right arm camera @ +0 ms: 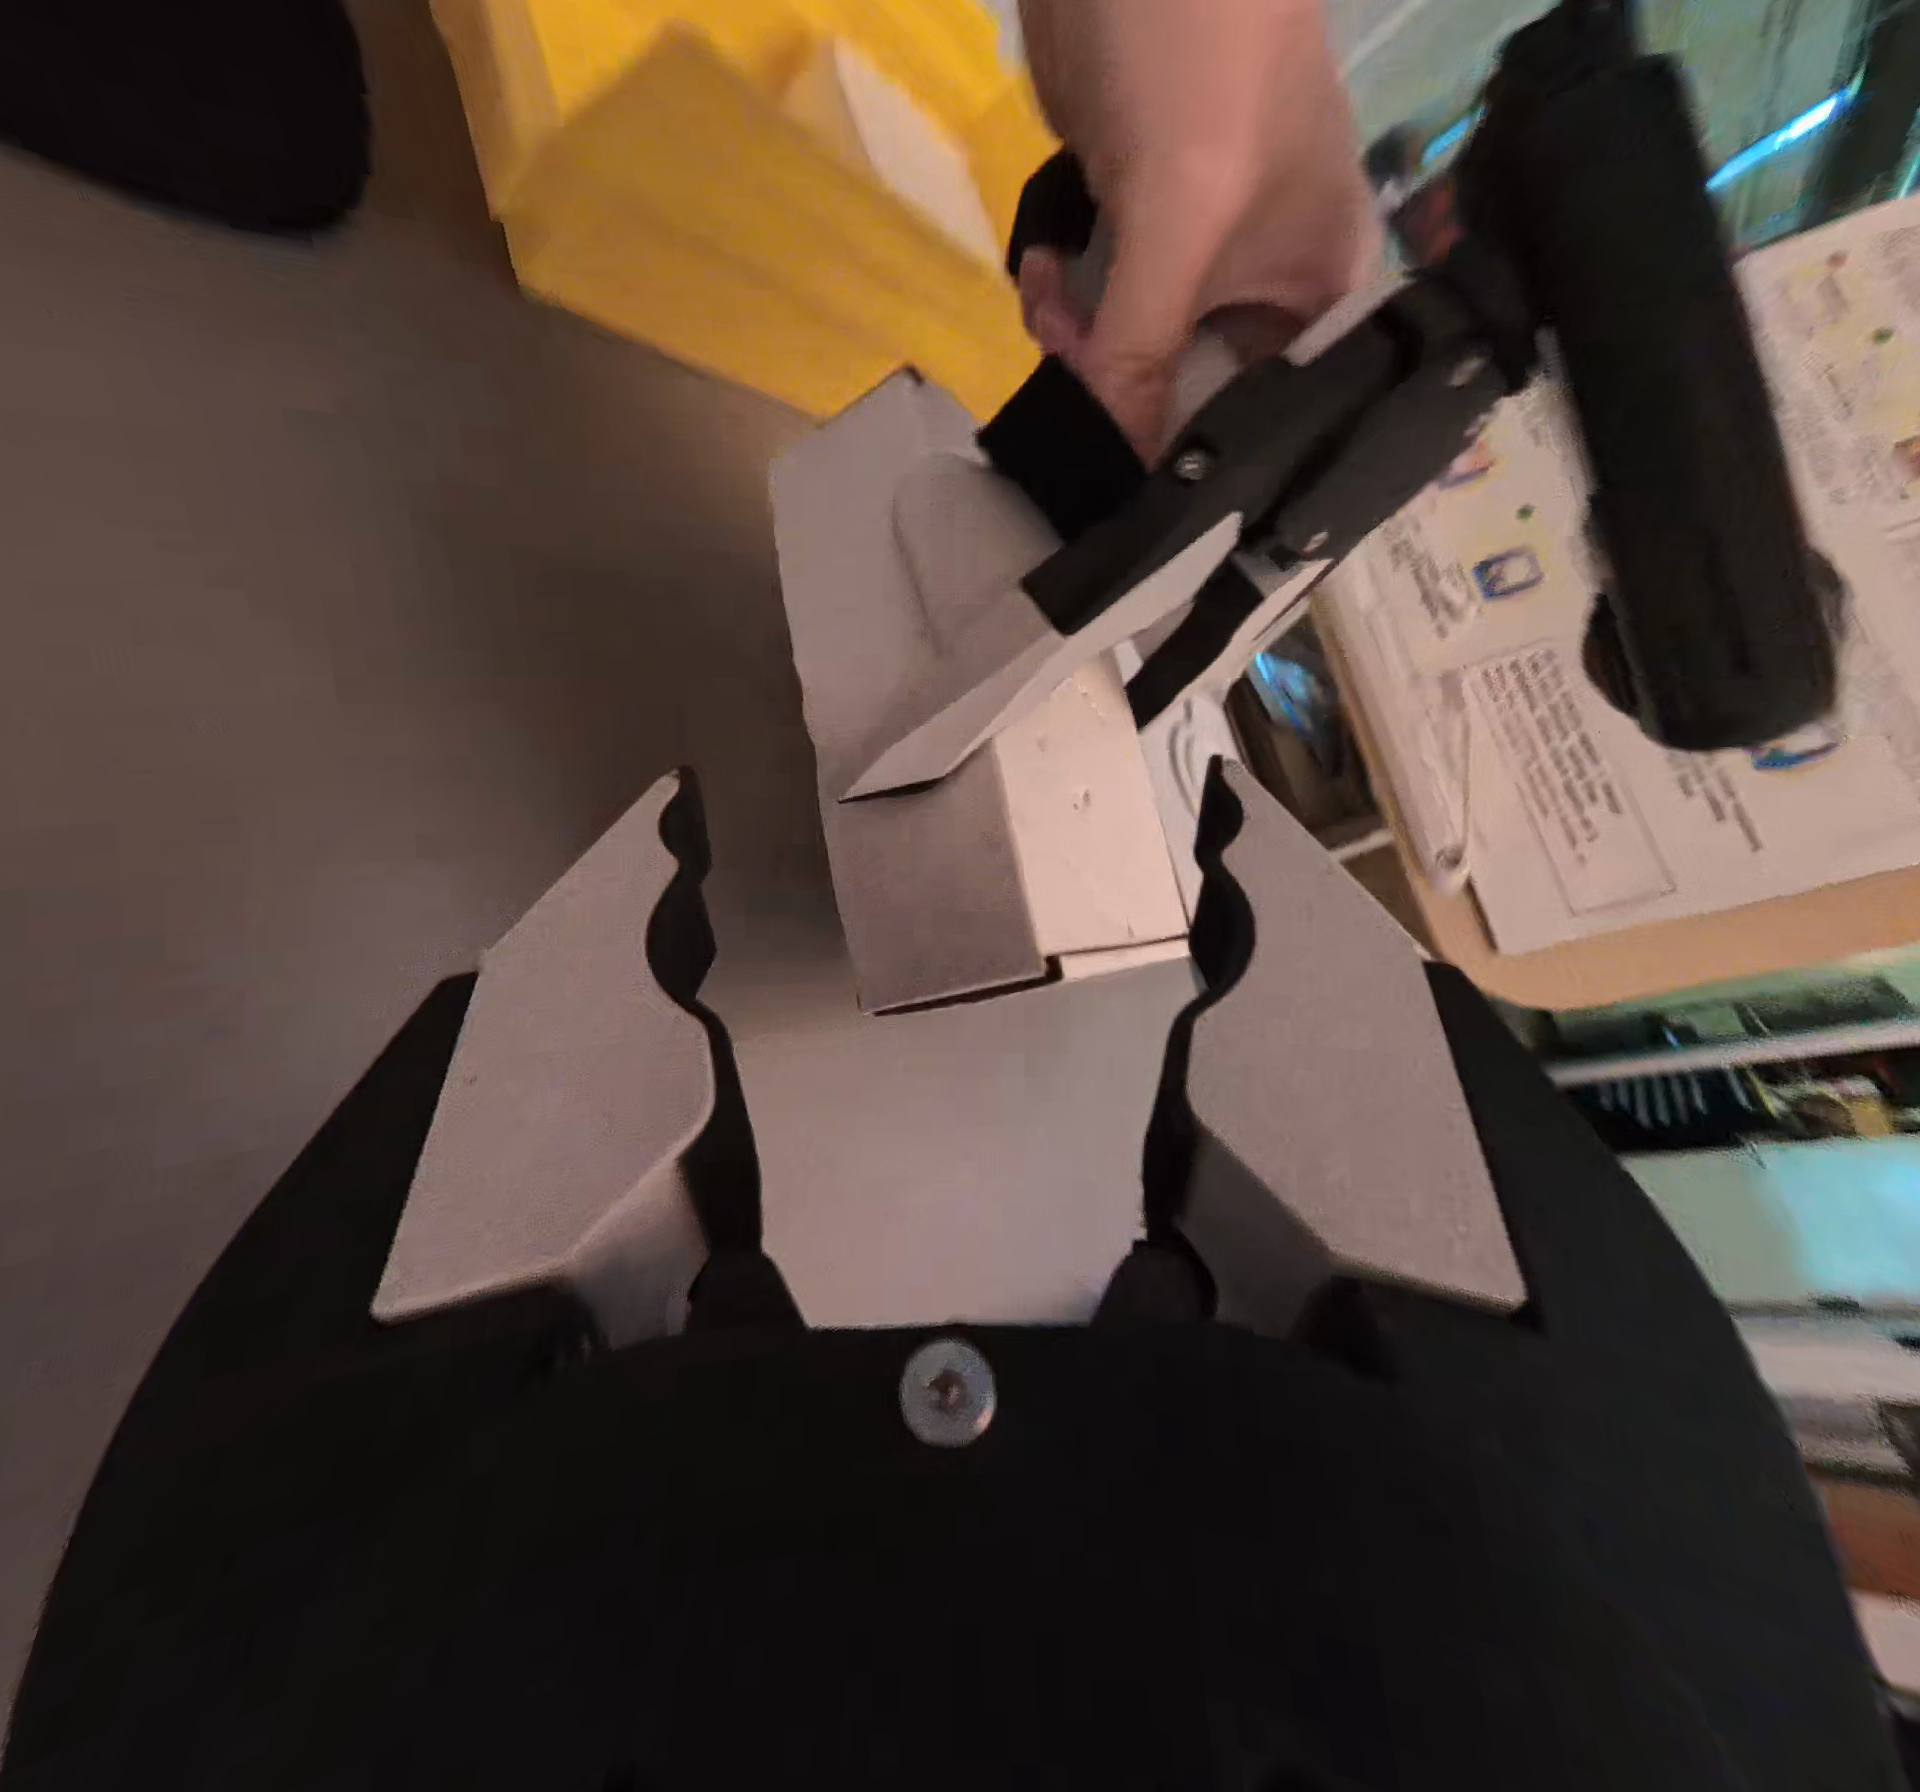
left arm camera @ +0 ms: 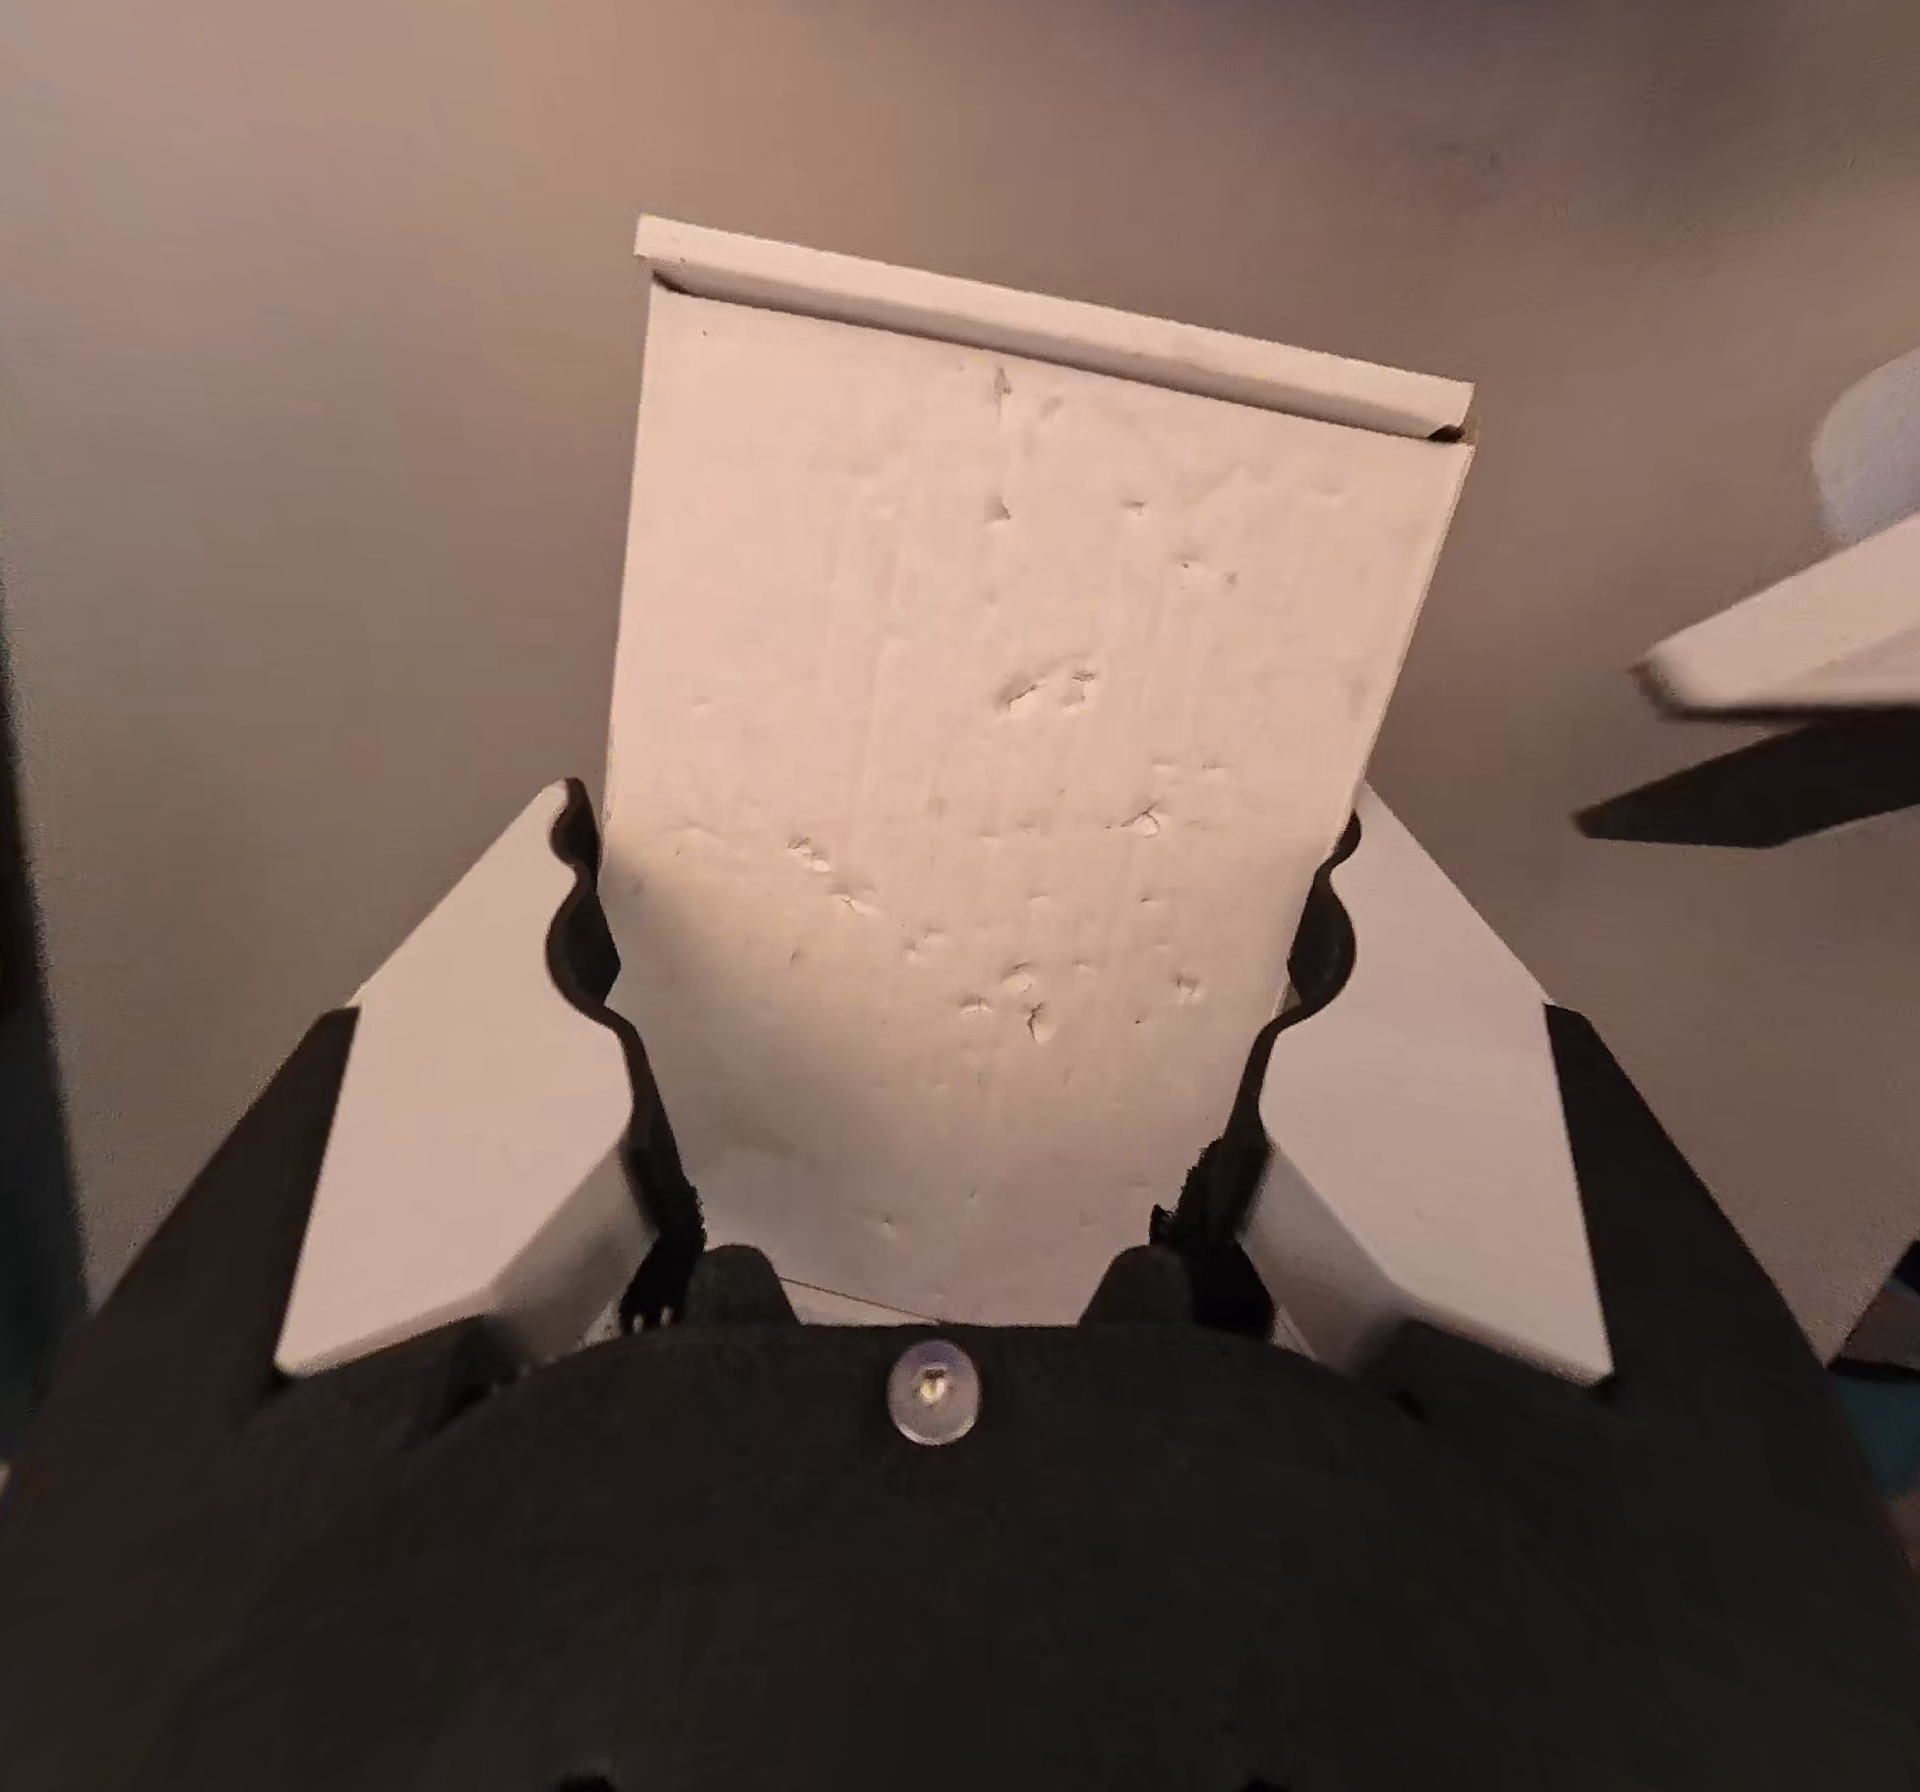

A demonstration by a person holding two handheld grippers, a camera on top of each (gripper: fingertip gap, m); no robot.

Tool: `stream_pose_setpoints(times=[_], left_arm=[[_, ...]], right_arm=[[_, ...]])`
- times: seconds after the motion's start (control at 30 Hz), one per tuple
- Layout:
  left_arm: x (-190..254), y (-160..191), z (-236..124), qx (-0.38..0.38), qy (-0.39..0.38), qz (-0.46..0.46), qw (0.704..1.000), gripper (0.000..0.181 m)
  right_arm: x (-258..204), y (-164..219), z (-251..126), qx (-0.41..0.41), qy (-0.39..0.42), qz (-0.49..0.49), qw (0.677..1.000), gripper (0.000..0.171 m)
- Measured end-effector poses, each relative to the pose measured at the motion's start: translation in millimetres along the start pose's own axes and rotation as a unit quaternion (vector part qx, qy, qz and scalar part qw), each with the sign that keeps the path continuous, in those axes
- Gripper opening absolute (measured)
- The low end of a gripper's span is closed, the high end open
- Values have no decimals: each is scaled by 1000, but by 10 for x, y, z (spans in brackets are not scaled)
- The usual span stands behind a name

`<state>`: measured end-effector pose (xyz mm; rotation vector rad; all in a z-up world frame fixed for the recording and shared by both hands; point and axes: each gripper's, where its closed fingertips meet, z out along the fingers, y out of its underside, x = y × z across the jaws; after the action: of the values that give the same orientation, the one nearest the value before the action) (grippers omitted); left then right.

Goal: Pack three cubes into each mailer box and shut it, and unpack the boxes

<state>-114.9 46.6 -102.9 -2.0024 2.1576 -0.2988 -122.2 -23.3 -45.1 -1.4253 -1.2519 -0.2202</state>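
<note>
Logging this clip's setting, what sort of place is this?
Probably an office or lab workspace, not a warehouse: a plain beige table, a yellow plastic bin on it, printed paper sheets on a wooden board beside it, and cluttered shelving.

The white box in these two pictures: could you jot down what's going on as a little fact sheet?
item: white mailer box, closed, dented surface
held by: left tool, fingers pressed on both sides of the box
same box, other view, left tool clamping it, a hand holding that tool
right tool, fingers apart, gripping nothing, box just ahead of it
surface: tan table
background: yellow bin, printed sheets
cubes: none visible
</note>
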Motion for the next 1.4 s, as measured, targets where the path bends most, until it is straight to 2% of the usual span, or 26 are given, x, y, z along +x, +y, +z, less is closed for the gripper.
stream_pose_setpoints(times=[0.1,0.3,0.43,0.57,0.7,0.77,0.83,0.93,1.07,1.17,1.3,1.37,1.4], left_arm=[[72,-56,208,3,37,-13,999,133],[220,-150,360,21,95,-27,995,133],[318,-233,367,46,125,-29,991,134],[310,-269,290,98,110,-27,989,127],[241,-213,-36,197,41,-25,979,132],[457,-106,-194,240,45,-6,970,146],[605,37,-214,264,5,33,964,148],[653,156,-124,244,-120,107,956,148],[787,8,-102,206,-195,155,946,153],[742,-52,-95,226,-189,125,947,154],[625,72,85,256,-193,99,942,149],[559,116,215,270,-205,91,936,138],[533,132,281,271,-210,96,935,146]], right_arm=[[-148,287,122,-79,13,-49,996,96],[-174,663,314,-157,34,-78,984,95],[-164,838,367,-200,36,-103,974,74],[-201,912,316,-212,23,-108,971,71],[-195,942,261,-224,11,-99,969,71],[-188,946,240,-225,1,-92,970,71],[-190,937,225,-222,-12,-82,972,71],[-186,922,206,-216,-29,-63,974,71],[-180,917,197,-215,-39,-55,974,71],[-190,924,180,-213,-41,-61,974,71],[-204,917,140,-206,-49,-54,976,71],[-199,908,134,-206,-53,-46,976,71],[-204,899,135,-204,-56,-45,976,71]])
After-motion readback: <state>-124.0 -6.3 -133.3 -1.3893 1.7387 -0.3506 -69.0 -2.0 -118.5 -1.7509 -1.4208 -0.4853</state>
